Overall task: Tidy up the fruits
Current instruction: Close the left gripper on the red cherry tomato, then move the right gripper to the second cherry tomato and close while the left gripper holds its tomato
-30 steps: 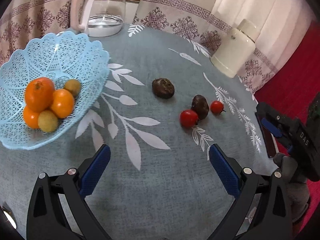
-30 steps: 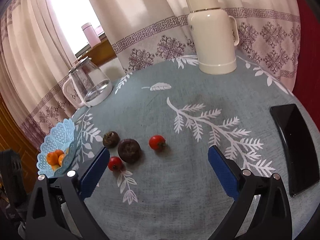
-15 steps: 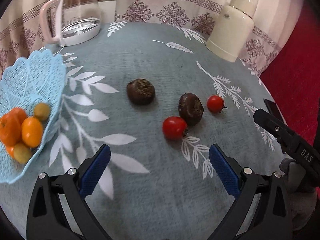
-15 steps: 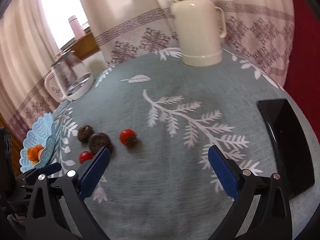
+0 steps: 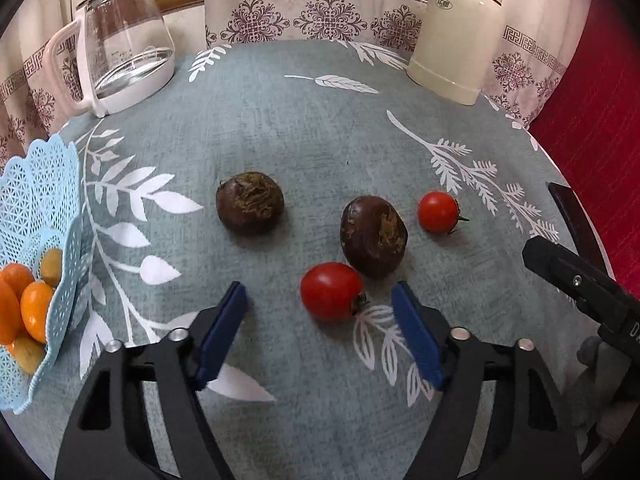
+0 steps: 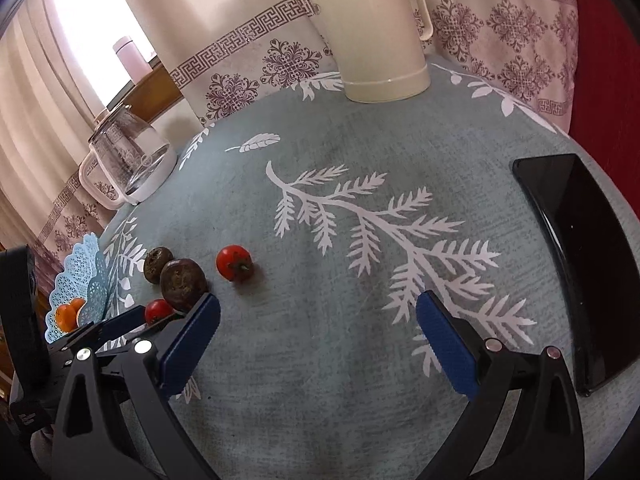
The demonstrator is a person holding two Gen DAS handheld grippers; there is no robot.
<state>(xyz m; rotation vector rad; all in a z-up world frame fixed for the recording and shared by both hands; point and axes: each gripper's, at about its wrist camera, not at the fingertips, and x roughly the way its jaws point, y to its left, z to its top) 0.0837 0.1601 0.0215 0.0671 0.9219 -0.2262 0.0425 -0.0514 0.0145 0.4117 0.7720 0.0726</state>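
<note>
Four loose fruits lie on the grey-blue tablecloth. The near red tomato [image 5: 331,291] sits just ahead of my open left gripper [image 5: 320,304], between its blue pads, untouched. Behind it are a dark brown fruit [image 5: 374,236], a second brown fruit [image 5: 250,208] and a smaller red tomato [image 5: 438,212]. The light blue lattice basket [image 5: 44,208] at the left edge holds oranges and small green-yellow fruits. My right gripper [image 6: 318,326] hovers open over bare cloth, with the small tomato [image 6: 234,262] and the brown fruits [image 6: 183,284] to its left.
A glass kettle [image 5: 120,48] stands at the back left and a cream thermos [image 5: 460,32] at the back right. A black phone [image 6: 580,256] lies near the table's right edge. Patterned curtains hang behind the round table.
My left gripper has swung right, away from the basket, and moved in on the near tomato, with its fingers closer together. The right gripper has drifted slightly right, staying open.
</note>
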